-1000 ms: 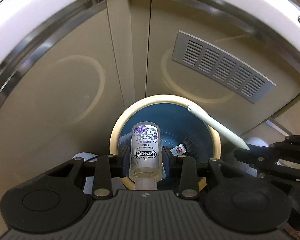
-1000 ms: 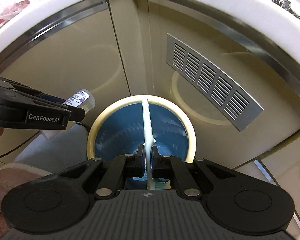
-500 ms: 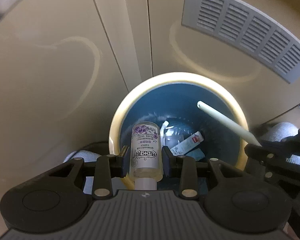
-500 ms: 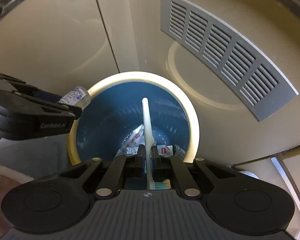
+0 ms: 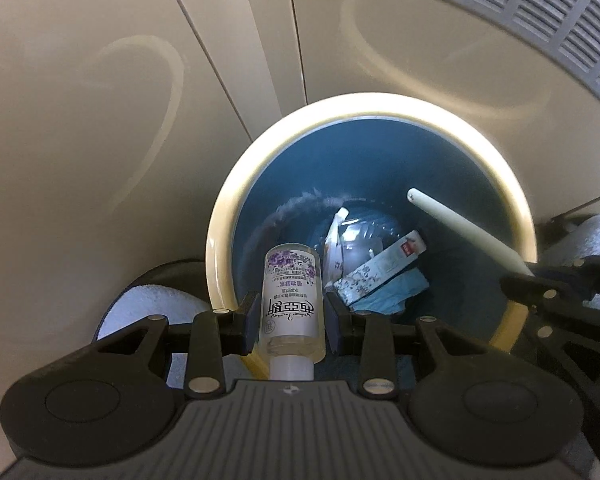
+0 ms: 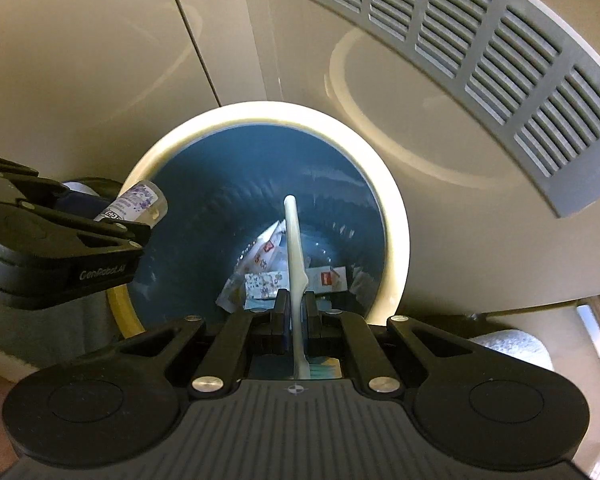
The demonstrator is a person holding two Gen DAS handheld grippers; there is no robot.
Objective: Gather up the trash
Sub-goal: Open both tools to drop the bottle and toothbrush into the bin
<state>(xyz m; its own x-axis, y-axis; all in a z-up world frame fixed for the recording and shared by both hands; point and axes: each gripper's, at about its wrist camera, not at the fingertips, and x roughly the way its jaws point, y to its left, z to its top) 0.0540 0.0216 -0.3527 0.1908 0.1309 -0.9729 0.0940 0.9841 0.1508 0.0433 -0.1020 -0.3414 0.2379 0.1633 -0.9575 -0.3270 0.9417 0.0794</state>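
**Both hands over the bin, time to drop**

We've got the left tool (image 5: 290, 322) clamped on the little clear bottle (image 5: 293, 300), just inside the bin's (image 5: 380, 106) near rim. The right tool (image 6: 296, 310) is pinched tight on the toothbrush (image 6: 294, 248), its handle pointing down toward the bin's middle. We'd let go only once both sit well inside the rim. Bristle end is mostly hidden; the wrappers (image 6: 268, 276) at the bin's bottom are hard to read.

"GenRobot.AI" on left gripper (image 6: 156, 216), bottle (image 5: 293, 300) label unreadable
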